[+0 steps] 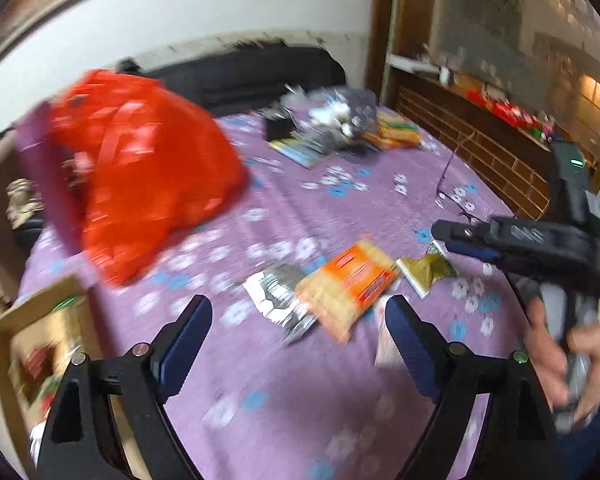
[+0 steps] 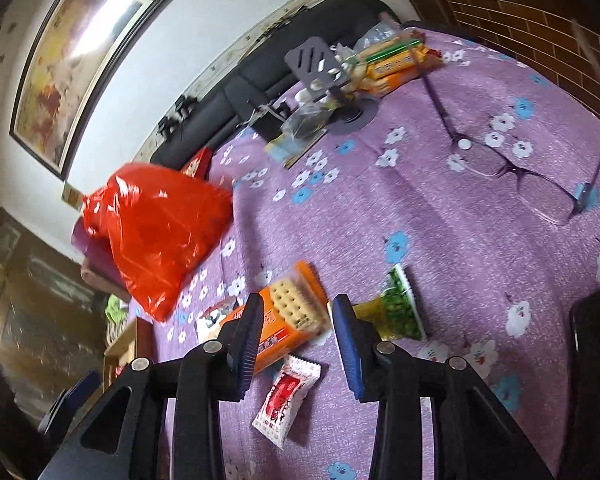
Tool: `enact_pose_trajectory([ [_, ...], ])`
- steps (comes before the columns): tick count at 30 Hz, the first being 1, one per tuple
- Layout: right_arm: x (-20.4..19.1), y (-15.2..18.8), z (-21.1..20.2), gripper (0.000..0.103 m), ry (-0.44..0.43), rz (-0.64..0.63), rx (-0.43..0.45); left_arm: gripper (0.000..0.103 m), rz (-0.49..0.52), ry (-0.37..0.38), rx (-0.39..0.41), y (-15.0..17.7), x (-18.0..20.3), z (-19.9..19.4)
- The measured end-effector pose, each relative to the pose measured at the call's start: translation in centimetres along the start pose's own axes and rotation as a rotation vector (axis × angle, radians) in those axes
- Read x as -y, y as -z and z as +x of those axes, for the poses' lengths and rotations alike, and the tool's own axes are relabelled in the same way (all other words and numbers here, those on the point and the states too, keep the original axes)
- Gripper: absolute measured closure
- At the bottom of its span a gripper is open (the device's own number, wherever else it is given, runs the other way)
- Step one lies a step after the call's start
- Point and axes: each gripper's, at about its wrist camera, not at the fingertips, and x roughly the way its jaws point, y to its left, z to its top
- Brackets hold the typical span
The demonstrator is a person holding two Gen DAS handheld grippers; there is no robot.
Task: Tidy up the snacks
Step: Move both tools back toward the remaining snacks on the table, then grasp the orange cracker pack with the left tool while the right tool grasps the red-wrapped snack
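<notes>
At the left of the left wrist view, a crinkled red plastic bag [image 1: 140,176] is sitting blurred on the purple flowered cloth [image 1: 284,392]. The left gripper [image 1: 300,344] is hanging at the lower centre with its jaws spread wide and empty. Just beyond it an orange packet of crackers [image 1: 348,284] is lying beside a silver-white wrapper [image 1: 276,292] and a green-and-gold snack pouch [image 1: 428,270].

In the right wrist view, the same bag [image 2: 160,232] is lying at centre left. The right gripper [image 2: 296,344] is hovering at lower centre, jaws partly apart and grasping nothing, over the cracker packet [image 2: 288,316]. A small red-and-white sachet [image 2: 286,400] is lying below, and clear-rimmed spectacles [image 2: 532,184] are lying at the right.
</notes>
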Motion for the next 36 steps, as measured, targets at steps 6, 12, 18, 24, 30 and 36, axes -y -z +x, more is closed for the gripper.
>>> enact_pose_trajectory([
  [6,1.2,-0.4,-0.5,0.063,-0.044,0.047,-0.001,0.015,0.062,0.034,-0.108,-3.5,2.1,7.1],
  [12,1.7,-0.6,-0.9,0.061,-0.066,0.075,0.002,0.015,0.119,0.100,-0.234,-3.8,3.7,11.8],
  [18,1.7,-0.5,-1.0,0.061,-0.090,0.091,-0.007,0.016,0.267,0.140,-0.286,-1.6,6.0,12.0],
  [24,1.6,-0.5,-1.3,0.060,-0.093,0.090,0.000,0.023,0.222,0.046,-0.251,-1.5,6.1,12.9],
  [30,1.3,-0.3,-1.2,0.060,-0.094,0.075,-0.011,0.050,0.120,-0.006,-0.209,-0.5,4.6,11.4],
  [36,0.4,0.3,-0.4,0.060,-0.042,0.029,-0.033,0.050,-0.056,0.032,-0.093,1.4,0.7,4.9],
])
